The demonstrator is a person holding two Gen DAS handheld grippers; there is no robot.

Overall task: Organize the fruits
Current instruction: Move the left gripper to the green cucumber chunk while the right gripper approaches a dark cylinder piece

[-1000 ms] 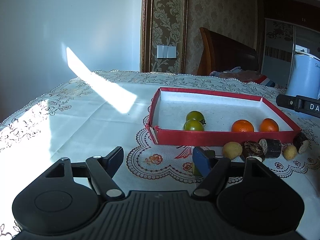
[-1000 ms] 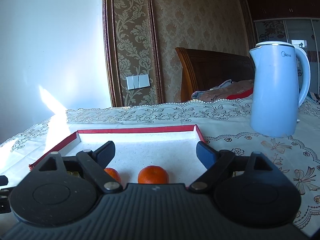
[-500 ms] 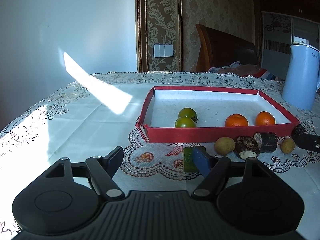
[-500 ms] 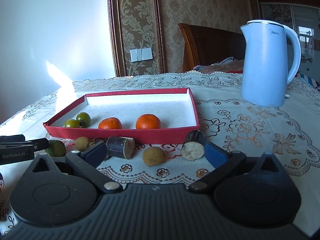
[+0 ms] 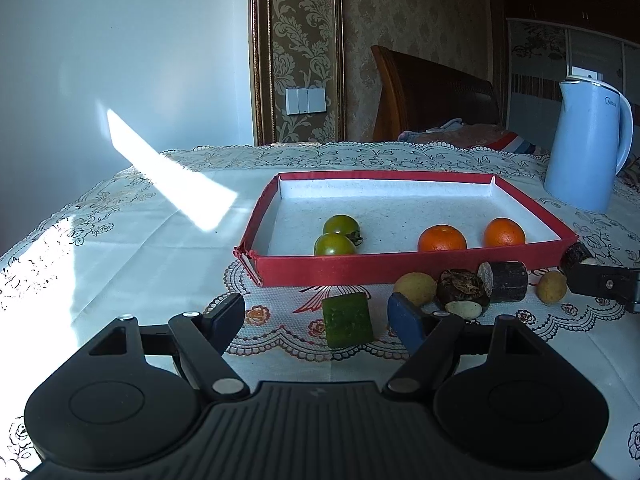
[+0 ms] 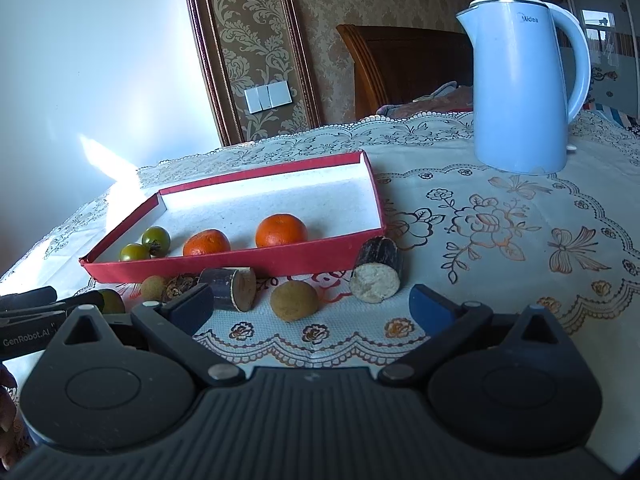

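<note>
Bench [image 6: 500, 216]: lace cloth; carries every item below. Landmark: the red tray [image 5: 400, 270].

Kettle [image 6: 520, 92]: pale blue, well behind the red tray's right end. Untouched.

Red tray: holds two oranges [image 5: 442, 239] toward its right end and two green tomatoes [image 5: 334, 244] left of centre. A second ago my right camera sat over its floor; I have since drawn back and lower, so the loose row in front now shows.

Right tool [image 6: 312, 307]: empty; jaws have just been opening, now wide apart. A longan [image 6: 295, 301] lies just ahead, between the tips.

Left tool [image 5: 316, 318]: open, empty. A green cut piece [image 5: 347, 319], before half hidden by its blue pad, sits clear in front of the tray.

Loose row, in front of the red tray's near wall: two dark cane sections [image 6: 378, 276], one brown husked fruit [image 5: 462, 286], more longans. My reading: the last placing is done; the next pick comes from this row.
</note>
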